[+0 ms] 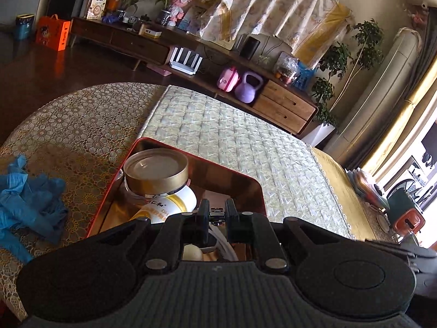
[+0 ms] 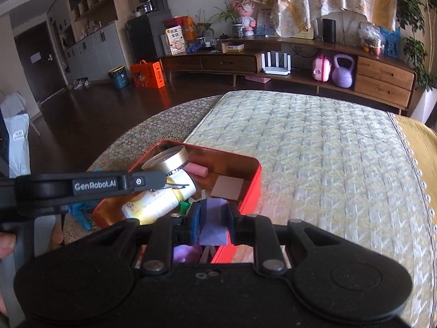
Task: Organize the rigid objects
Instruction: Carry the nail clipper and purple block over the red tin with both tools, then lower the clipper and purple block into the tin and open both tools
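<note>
Over the red tin (image 2: 250, 188) | mostly packed: jars, pink eraser (image 2: 197, 170) | right gripper (image 2: 213, 218) clamped purple block (image 2: 213, 225), undropped | left gripper (image 1: 217, 214) pinched a small metal clip (image 1: 217, 213)

A glossy red metal tin (image 2: 252, 188) sits on a quilted cloth cover (image 2: 327, 150); the jar's lid (image 1: 155, 170) gleams metallic gold.

Left claw (image 1: 217, 214) pinches a small metal clip; right claw (image 2: 213, 218) clamps a purple block.
</note>
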The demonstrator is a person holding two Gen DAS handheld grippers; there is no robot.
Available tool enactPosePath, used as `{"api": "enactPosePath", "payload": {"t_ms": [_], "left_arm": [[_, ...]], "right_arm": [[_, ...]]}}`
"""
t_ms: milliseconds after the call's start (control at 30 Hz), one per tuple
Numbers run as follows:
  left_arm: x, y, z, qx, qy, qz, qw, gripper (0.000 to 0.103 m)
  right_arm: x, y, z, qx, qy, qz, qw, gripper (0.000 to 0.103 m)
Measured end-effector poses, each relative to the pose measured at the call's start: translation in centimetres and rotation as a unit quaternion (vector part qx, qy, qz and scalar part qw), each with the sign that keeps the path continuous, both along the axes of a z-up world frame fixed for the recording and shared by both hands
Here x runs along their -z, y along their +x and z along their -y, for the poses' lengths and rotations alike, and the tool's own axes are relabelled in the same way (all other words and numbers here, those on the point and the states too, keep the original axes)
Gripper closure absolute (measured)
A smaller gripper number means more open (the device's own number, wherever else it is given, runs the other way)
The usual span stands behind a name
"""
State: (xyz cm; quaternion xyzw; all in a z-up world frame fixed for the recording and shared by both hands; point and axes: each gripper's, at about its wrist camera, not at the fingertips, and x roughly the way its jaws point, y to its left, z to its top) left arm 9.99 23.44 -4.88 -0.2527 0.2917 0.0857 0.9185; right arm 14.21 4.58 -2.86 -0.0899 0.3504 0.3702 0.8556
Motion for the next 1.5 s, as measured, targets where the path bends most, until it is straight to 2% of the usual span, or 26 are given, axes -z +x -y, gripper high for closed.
{"api": "enactPosePath", "payload": {"t_ms": [233, 533, 633, 967, 1300, 1500], "left_arm": [[2.0, -0.1, -0.3, 0.007, 0.011, -0.007, 0.9999, 0.092], [3.8, 0.6, 0.2, 0.019, 0.026, -0.011, 0.9994, 0.092], [4.2, 0.9, 0.3, 0.023, 0.029, -0.023, 0.999, 0.092], [5.0, 1.1, 0.5, 0.029, 0.028, -0.041, 0.9983, 0.092], [4.2, 0.3, 0.8, 0.018, 0.031, -0.054, 0.9979, 0.092], [3.1, -0.7, 1.6, 0.021, 0.042, -0.047, 0.9978, 0.087]], "right_arm": [[2.3, 3.0, -4.1, -0.021, -0.047, 0.008, 0.999, 0.083], [4.9, 5.3, -6.1, -0.02, -0.069, -0.024, 0.997, 0.083], [5.4, 5.8, -6.1, -0.019, -0.07, -0.035, 0.997, 0.082], [5.0, 5.4, -5.8, -0.018, -0.061, -0.049, 0.997, 0.075], [3.4, 3.6, -4.5, -0.018, -0.051, -0.042, 0.998, 0.064], [2.2, 2.3, -2.8, -0.011, -0.032, -0.044, 0.998, 0.063]]}}
